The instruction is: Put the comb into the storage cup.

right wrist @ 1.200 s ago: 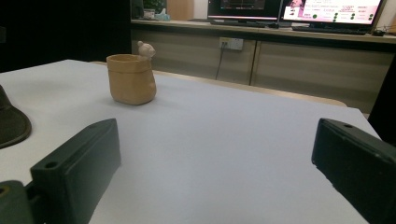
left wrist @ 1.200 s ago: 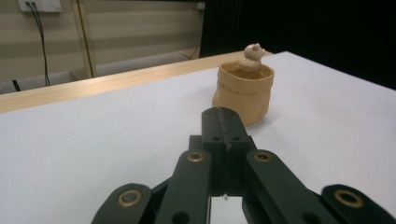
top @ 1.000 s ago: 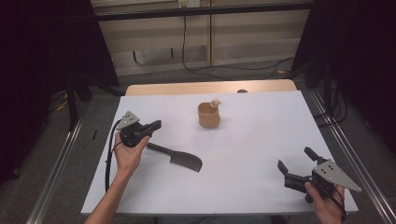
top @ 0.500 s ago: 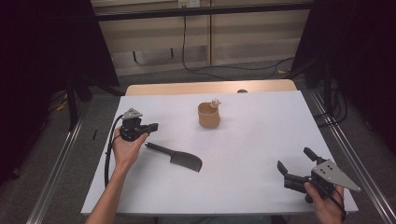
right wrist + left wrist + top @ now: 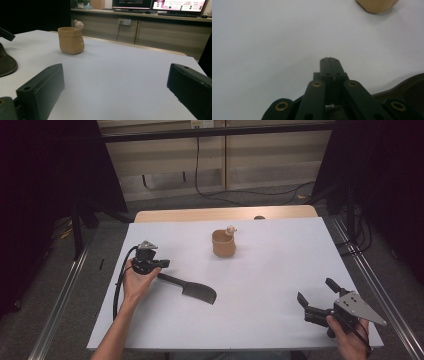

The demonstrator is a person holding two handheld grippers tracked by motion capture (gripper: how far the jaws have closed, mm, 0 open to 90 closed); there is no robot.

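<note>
Jaws on my right gripper (image 5: 314, 301) stand wide apart over the near right corner of the white table (image 5: 280, 265), with nothing between them. Farther in at the left, my left gripper (image 5: 159, 265) is clenched with its jaws pressed together, at the handle end of the dark spatula (image 5: 191, 289), though I cannot tell if it grips it. Beyond both, mid-table, stands the tan cup (image 5: 223, 243).

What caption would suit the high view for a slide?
Left gripper shut at the handle end of a black spatula; right gripper open near the table's front right; tan cup stands beyond.
</note>
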